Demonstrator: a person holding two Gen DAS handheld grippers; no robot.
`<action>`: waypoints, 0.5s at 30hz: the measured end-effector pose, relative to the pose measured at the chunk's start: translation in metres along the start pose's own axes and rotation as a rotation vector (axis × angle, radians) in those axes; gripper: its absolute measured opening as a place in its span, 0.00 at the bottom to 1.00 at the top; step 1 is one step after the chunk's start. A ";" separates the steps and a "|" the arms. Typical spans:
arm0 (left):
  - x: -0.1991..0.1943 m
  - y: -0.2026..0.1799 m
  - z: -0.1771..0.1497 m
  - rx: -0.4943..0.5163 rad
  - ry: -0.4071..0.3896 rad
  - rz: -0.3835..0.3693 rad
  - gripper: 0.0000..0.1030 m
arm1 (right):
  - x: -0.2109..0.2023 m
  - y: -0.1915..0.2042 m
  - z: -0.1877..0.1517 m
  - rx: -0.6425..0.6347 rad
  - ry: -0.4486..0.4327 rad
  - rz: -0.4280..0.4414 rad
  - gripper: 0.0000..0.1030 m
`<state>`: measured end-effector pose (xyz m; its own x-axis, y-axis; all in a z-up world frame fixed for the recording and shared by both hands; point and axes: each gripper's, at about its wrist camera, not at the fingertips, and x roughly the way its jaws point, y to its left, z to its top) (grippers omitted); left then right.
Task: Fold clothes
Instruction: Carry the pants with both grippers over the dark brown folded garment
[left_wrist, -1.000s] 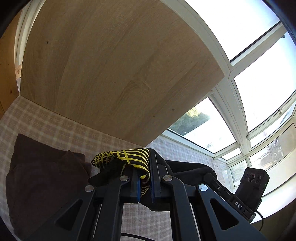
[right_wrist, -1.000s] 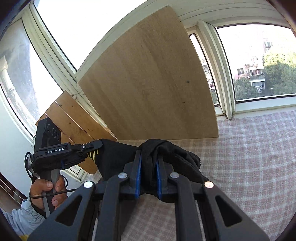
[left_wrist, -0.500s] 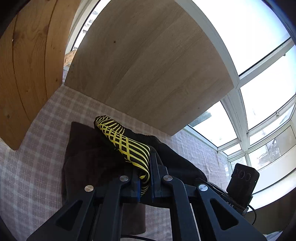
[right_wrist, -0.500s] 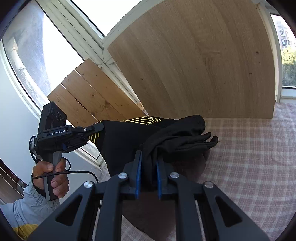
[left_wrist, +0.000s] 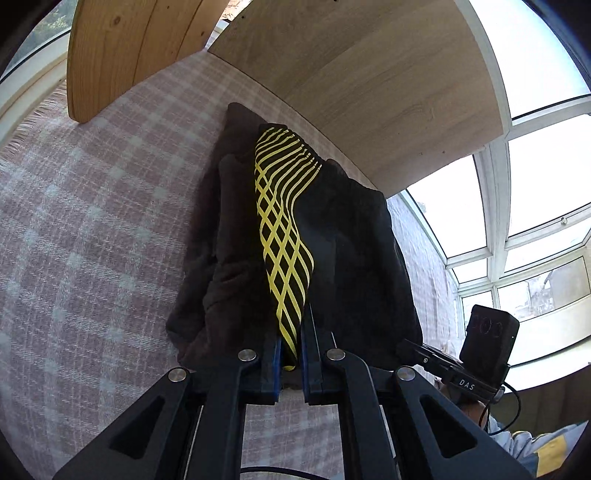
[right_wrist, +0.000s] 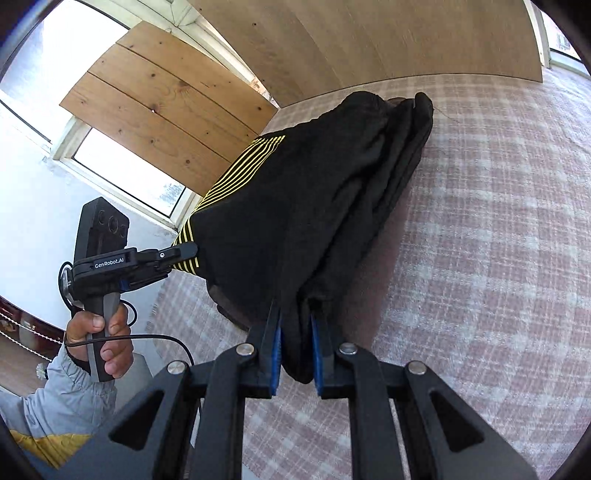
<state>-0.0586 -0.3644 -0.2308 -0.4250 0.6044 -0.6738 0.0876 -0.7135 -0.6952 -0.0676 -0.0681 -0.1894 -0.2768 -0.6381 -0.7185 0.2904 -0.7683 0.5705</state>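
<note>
A black garment with a yellow striped band (left_wrist: 284, 236) hangs stretched between my two grippers, its far end resting on a dark brown folded garment (left_wrist: 218, 229) on the checked cloth. My left gripper (left_wrist: 290, 354) is shut on the yellow striped edge; it also shows in the right wrist view (right_wrist: 184, 254), clamped on that edge. My right gripper (right_wrist: 295, 339) is shut on a bunched black edge of the garment (right_wrist: 314, 192); it shows at the lower right of the left wrist view (left_wrist: 417, 350).
A pink-and-white checked cloth (right_wrist: 498, 240) covers the surface. A large light wood board (left_wrist: 369, 81) and a pine plank panel (right_wrist: 166, 103) lean against the windows behind. The cloth's fringed edge (left_wrist: 33, 122) lies to the left.
Both grippers have tipped downward with the black garment, lowering it onto the brown garment. The garment now spreads out long in front of both grippers instead of bunching at the jaws.
</note>
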 end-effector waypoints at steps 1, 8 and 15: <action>0.001 -0.003 0.000 0.006 0.003 -0.004 0.06 | -0.003 -0.003 -0.001 0.015 -0.002 -0.004 0.13; 0.035 0.001 0.014 0.039 0.103 0.063 0.10 | 0.001 -0.033 -0.028 0.134 0.020 -0.002 0.13; 0.046 0.010 0.016 -0.008 0.156 0.081 0.21 | 0.001 -0.043 -0.044 0.180 0.059 -0.015 0.27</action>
<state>-0.0920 -0.3496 -0.2643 -0.2713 0.5933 -0.7579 0.1235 -0.7595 -0.6387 -0.0402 -0.0337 -0.2320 -0.2242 -0.6268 -0.7463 0.1165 -0.7775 0.6180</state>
